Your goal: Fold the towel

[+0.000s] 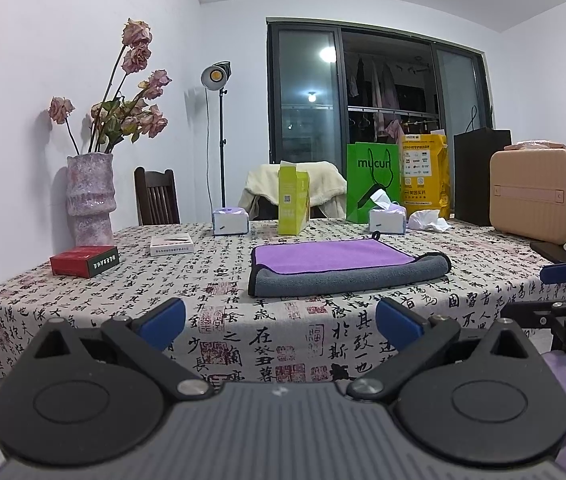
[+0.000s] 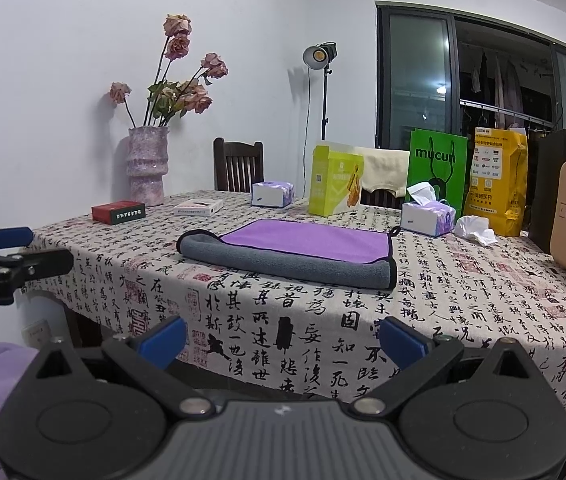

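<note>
We found the soft purple-and-grey microfibre towel (image 1: 339,264) lying near the middle of the calligraphy-printed tablecloth (image 1: 203,320), at twelve o'clock from both cameras, already doubled so that its grey underside rolled over along the near edge and showed as a thick rounded lip. We judged it light, limp and a little grippy, the sort of cloth that sags and drags against the tablecloth, so we reckoned the best hold was a pinch on the two corners of that near grey fold, at about eleven and one o'clock in the left wrist view. Our left gripper (image 1: 281,320) hung back off the table edge with its blue-padded jaws spread wide, holding and touching nothing. Our right gripper (image 2: 283,338) was likewise wide apart and empty, well short of the towel (image 2: 295,252). A white tissue box (image 1: 387,220) and a lime-green carton (image 1: 293,204) stood behind the cloth
</note>
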Demonstrator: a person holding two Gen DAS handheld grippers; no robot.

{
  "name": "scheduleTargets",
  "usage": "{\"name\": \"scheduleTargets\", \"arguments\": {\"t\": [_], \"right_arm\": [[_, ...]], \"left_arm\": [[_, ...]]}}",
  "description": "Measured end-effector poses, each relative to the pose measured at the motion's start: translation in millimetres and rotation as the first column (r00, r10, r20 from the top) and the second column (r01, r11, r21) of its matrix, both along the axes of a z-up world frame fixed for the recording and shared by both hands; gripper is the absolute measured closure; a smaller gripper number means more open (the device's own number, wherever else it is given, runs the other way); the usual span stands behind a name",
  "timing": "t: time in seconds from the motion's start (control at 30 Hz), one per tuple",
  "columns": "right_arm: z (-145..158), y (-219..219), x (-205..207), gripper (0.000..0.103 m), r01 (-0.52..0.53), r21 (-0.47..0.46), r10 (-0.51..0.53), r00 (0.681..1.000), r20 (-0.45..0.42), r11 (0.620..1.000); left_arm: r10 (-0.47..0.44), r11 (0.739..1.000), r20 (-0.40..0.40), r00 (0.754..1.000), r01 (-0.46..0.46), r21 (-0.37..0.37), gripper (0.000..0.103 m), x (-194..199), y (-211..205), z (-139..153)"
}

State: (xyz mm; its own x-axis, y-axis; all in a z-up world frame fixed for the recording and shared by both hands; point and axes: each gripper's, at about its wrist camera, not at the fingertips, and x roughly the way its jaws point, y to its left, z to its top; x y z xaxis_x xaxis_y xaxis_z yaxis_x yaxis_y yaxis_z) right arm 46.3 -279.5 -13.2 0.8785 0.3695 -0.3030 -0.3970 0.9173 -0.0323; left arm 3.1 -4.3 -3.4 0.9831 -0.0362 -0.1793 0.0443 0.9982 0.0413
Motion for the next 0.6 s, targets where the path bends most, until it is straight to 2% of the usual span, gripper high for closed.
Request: {"name": "scheduleTargets", "arguments": {"t": [0.3,0.6], "right_arm": [[0.8,0.8,-0.1,0.000,-0.008,-0.001,0.008,1.000,0.000,1.000],[3.3,1.8,0.3,0.000,-0.008,-0.001,0.008,1.000,0.006,1.000]], "left_arm": [[-0.006,1.000,-0.010,1.000,0.006,-0.004,0.000,2.3,1.1,0.4],[0.002,1.000,0.018,1.000,-0.003,0.018,0.000,1.3,3.1,4.7]]}}
